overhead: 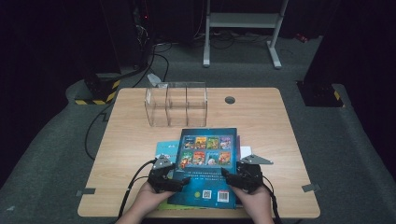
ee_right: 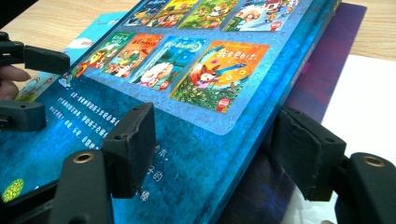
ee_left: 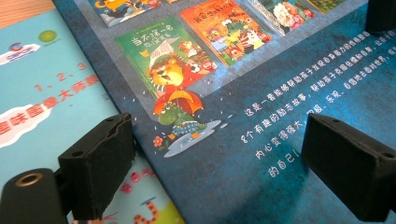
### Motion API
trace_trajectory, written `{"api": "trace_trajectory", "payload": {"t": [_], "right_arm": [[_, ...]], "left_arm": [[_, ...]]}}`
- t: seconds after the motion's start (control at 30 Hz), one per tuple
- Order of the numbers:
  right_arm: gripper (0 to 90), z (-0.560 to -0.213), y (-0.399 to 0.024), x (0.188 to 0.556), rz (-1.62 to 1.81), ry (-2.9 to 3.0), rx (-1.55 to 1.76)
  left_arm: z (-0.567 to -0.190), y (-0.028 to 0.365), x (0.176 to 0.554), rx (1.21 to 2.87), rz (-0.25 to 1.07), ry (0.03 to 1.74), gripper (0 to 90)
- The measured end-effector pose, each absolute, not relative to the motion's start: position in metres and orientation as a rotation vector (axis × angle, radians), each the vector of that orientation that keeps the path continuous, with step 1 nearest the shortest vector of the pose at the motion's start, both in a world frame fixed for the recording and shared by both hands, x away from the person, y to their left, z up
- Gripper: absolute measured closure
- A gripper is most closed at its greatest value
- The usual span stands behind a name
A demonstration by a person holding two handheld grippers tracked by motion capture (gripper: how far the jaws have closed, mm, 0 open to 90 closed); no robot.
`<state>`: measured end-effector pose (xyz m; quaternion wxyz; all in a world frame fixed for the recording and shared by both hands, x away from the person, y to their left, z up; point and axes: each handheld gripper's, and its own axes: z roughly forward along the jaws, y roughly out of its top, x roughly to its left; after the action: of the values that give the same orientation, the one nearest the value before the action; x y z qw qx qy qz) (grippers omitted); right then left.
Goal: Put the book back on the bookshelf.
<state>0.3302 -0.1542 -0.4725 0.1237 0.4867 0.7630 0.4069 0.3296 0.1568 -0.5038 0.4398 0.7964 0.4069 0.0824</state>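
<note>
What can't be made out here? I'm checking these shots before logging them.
- Books under the blue book: high view, it covers them; their number is unclear.
- Small print on its cover: high view, too small.
- Purple book: right gripper view, cover mostly hidden by the blue book.
- Clear box: contents unclear through glare.

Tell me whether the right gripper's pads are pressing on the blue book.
Cannot tell. In the right gripper view the right gripper straddles the blue book edge, but no contact or gap shows plainly.

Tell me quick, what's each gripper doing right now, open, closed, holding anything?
Left gripper: jaws open, straddling the left edge of the blue book, not pressing it.
Right gripper: jaws open, straddling the book's right edge, gripping nothing.
</note>
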Motion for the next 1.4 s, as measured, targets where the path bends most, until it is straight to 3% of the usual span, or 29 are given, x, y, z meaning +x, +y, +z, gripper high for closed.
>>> {"api": "trace_trajectory", "payload": {"t": [0.13,0.47,0.63,1.0,1.4], "right_arm": [[23.0,-0.475,-0.154,0.332,1.186,2.225,1.434],[21.2,-0.477,-0.152,0.336,1.206,2.257,1.467],[23.4,-0.476,-0.152,0.336,1.204,2.254,1.466],[38.7,-0.472,-0.160,0.330,1.252,2.218,1.466],[43.5,-0.468,-0.162,0.325,1.273,2.189,1.395]], "left_arm": [[-0.504,0.152,0.328,1.978,0.206,0.992,9.9],[-0.504,0.152,0.327,1.968,0.201,0.989,9.9],[-0.505,0.152,0.327,1.967,0.202,0.989,9.9],[-0.505,0.152,0.327,1.962,0.203,0.993,9.8],[-0.505,0.154,0.328,1.948,0.186,0.997,9.6]]}}
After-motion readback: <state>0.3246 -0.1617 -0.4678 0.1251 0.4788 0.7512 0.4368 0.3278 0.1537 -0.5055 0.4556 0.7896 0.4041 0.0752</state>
